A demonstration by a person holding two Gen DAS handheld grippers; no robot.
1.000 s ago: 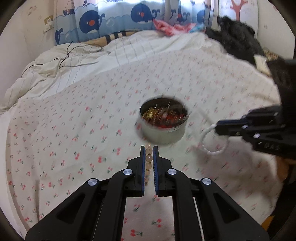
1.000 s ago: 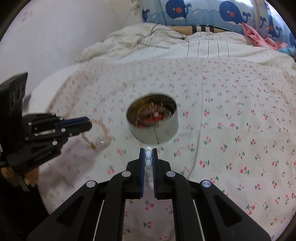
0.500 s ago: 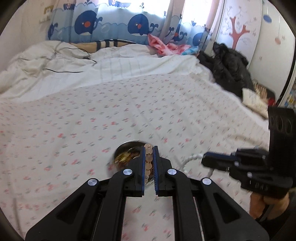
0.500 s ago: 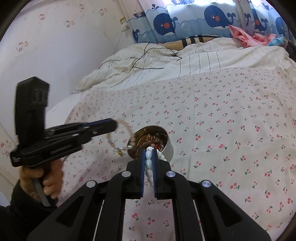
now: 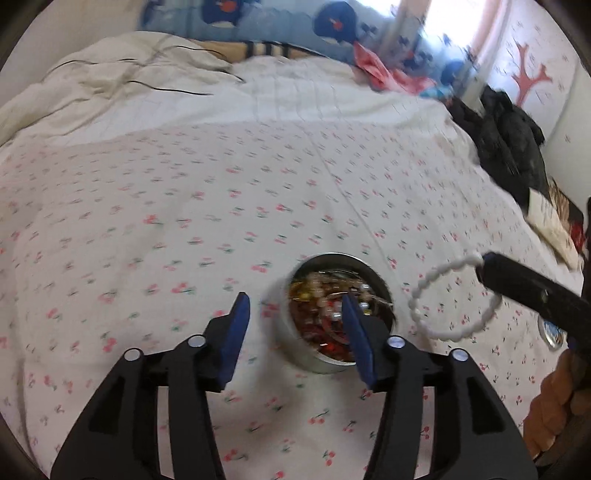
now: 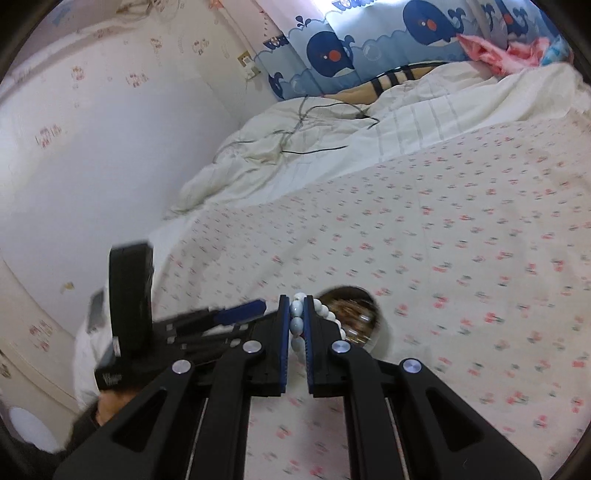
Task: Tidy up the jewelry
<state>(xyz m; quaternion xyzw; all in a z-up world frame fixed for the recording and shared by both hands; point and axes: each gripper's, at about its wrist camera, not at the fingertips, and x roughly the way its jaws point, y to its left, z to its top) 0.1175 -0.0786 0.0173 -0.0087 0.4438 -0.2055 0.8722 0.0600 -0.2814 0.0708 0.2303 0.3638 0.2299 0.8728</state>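
- In the left wrist view, our left tongs (image 5: 295,306) stand spread above a bed (image 5: 155,206) covered in a white sheet printed with small cherries. Their jaws have just been opening, and nothing is gripped between the blue pads (image 5: 236,325).
- Just beyond the tongs, a little to the right, a round metal tin (image 5: 295,347) sits on the sheet, filled with a jumble of beaded jewelry (image 5: 325,295) in gold, red and pearly tones. The right pad overlaps the tin's open mouth in this view.
- To the right of the tin, our right tongs (image 5: 487,266) reach in from the edge, pressed together on a white bead bracelet (image 5: 443,295) that hangs as an open loop above the sheet, clear of the tin.
- Far across the bed lie a rumpled cream duvet (image 5: 129,74), a black cable (image 5: 173,90), a dark heap of clothing (image 5: 509,140) at the right, and whale-print curtains (image 5: 332,26).
- In the right wrist view, our right tongs (image 6: 297,306) pinch the white bead bracelet (image 6: 296,321), the beads stacked between the blue pads.
- The tin (image 6: 369,321) sits just beyond and right of these tongs, partly hidden by them.
- At the left, our left tongs (image 6: 243,310) point toward the tin from the near side.
- The duvet (image 6: 295,155) and curtains (image 6: 332,51) lie far behind.
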